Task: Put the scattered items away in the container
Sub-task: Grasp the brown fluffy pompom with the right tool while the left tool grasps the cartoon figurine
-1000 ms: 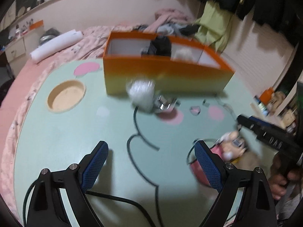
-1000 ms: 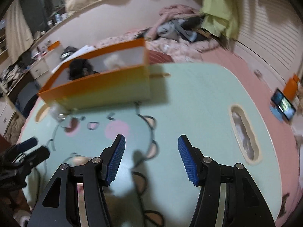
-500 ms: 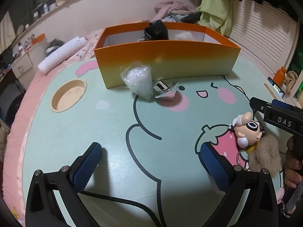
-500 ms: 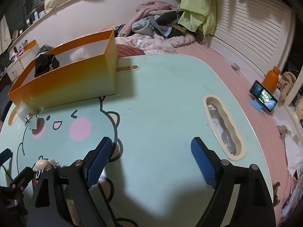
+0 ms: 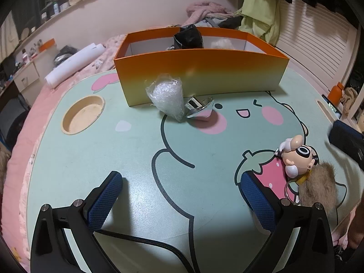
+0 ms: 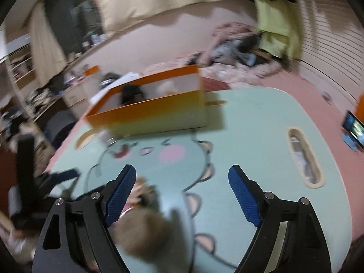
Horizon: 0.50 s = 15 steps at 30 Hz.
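Nearest, left hand-held gripper (image 5: 180,183) released, nothing between pads; right hand-held gripper (image 6: 182,180) likewise released, over the furry keychain (image 6: 141,229). At 3 o'clock on the desk (image 5: 127,150): figurine (image 5: 297,157); at 12 o'clock: plastic bag (image 5: 167,96), silver piece (image 5: 198,108), touching the orange container (image 5: 200,77). Risk: ring snagging, fur slipping, bag crushed against container wall.

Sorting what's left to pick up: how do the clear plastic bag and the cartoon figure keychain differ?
The plastic bag is clear and crinkly, while the figure keychain is solid and coloured, with a ring and a fur pom. The bag leans against the orange box; the keychain lies well apart from it, by the left gripper. Both are still on the table, outside the box.
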### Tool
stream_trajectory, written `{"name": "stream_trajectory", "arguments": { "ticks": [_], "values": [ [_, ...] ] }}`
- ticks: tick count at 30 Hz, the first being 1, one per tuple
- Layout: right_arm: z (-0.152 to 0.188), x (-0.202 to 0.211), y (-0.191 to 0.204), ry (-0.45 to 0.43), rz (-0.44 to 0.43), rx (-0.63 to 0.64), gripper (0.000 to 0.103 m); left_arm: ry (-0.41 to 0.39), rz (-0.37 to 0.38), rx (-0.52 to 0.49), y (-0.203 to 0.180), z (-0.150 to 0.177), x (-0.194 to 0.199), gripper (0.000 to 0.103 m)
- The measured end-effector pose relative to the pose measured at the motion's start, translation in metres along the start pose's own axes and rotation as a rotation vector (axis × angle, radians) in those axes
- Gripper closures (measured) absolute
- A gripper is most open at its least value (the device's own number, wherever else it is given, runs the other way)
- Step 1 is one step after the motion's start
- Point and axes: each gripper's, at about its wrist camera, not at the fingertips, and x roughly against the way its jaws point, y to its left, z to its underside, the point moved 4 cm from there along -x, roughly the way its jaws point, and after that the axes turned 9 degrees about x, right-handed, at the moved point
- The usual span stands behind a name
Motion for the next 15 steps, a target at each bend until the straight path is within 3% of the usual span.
{"name": "stream_trajectory", "arguments": {
  "ticks": [6, 9, 13, 15],
  "values": [
    [0.011, -0.005, 0.028, 0.042, -0.069, 0.122, 0.019, -0.002, -0.001, 0.004, 0.001, 0.001, 0.000, 0.000],
    [0.019, -0.015, 0.039, 0.087, -0.094, 0.172, 0.033, -0.004, -0.007, 0.015, 0.005, 0.000, -0.001, 0.000],
    [0.030, -0.029, 0.049, 0.147, -0.031, 0.267, 0.063, -0.009, 0.011, 0.041, 0.009, -0.001, 0.001, 0.000],
    [0.033, -0.027, 0.048, 0.136, 0.003, 0.289, 0.064, -0.007, 0.022, 0.048, 0.009, -0.003, 0.001, 0.000]
  ]
}}
